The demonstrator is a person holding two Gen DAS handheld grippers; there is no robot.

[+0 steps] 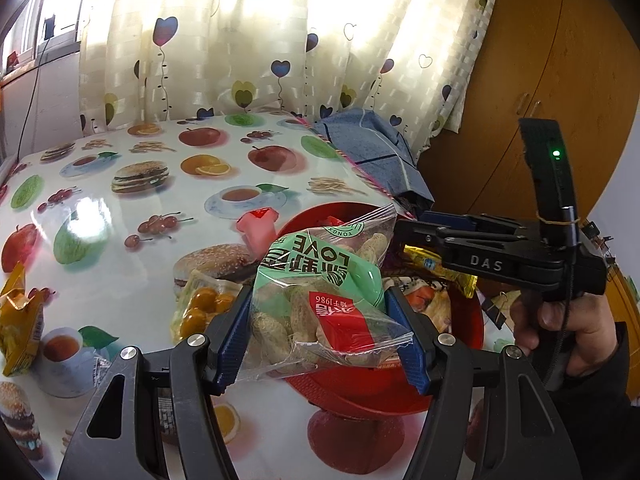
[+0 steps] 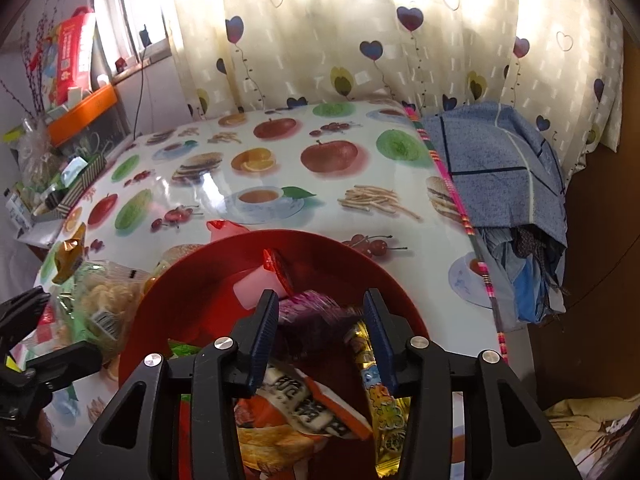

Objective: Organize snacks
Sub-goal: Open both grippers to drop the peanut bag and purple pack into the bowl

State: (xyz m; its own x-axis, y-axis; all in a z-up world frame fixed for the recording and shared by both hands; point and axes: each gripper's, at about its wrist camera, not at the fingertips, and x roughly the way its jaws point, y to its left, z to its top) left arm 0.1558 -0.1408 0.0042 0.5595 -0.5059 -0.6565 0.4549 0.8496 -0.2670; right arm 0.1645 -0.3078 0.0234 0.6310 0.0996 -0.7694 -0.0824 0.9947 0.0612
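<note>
My left hand-held gripper (image 1: pixel 320 336) clamps the peanut bag (image 1: pixel 316 300) above the red bowl (image 2: pixel 192 280) of snack packets (image 2: pixel 304 408); my right hand-held gripper (image 2: pixel 322 344) stands half open there.

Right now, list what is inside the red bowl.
Red bowl holds a pink jelly cup, purple packet, gold wrapper and orange-white packet; anything beneath them is hidden.

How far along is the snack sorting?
Done: several packets lie in the red bowl. In hand: left gripper clamps the peanut bag over the bowl; right gripper straddles a purple packet. Left: yellow packet and orange-ball packet remain on the table.
</note>
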